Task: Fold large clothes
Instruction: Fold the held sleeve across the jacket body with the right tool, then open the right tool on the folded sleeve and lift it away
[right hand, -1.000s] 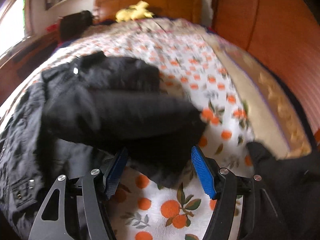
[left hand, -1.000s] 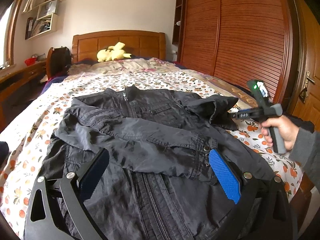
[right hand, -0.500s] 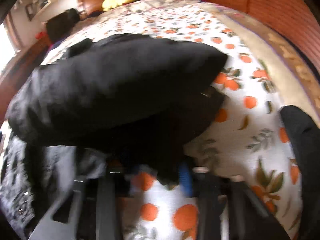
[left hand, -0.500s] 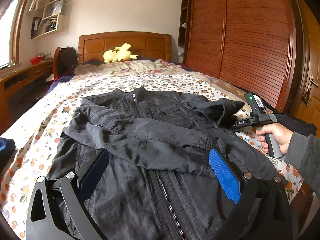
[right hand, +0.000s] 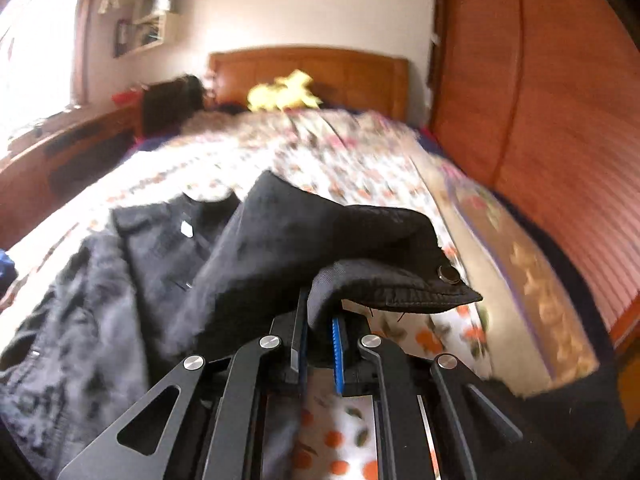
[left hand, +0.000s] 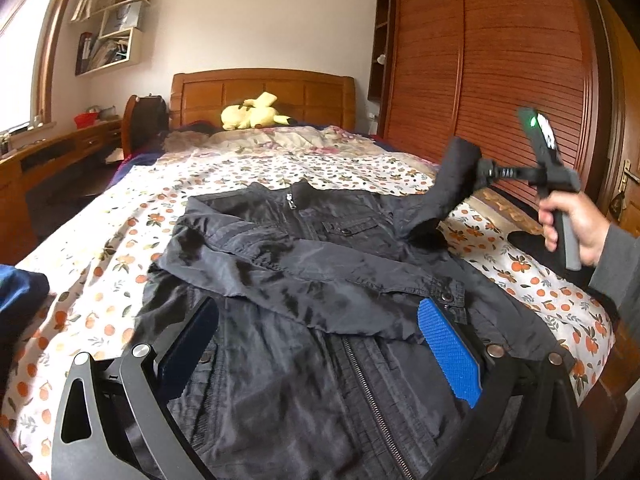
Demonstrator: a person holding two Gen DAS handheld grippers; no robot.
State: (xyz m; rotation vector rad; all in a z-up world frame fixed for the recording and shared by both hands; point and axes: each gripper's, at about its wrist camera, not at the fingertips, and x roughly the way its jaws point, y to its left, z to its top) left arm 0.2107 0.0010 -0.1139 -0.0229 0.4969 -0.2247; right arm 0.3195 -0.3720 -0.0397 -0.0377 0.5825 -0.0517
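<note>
Right wrist view shows the right gripper [right hand: 318, 334], wide apart a second ago, now clamped on the black jacket's cuffed sleeve [right hand: 396, 280], lifted off the orange-patterned bedsheet [left hand: 248, 168]; folding it inward comes next. Left gripper [left hand: 320, 344] hovers apart above the black zip-front jacket [left hand: 304, 280].

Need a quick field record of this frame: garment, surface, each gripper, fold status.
garment: black jacket, front up, zipped
surface: floral bedsheet on the bed
left sleeve: folded across the chest
right sleeve: cuff lifted off the bed
right gripper: shut on the cuff
left gripper: open, over the lower part of the jacket, gripping nothing
fold status: one sleeve in, second not yet laid
background: yellow plush toy by the headboard
</note>
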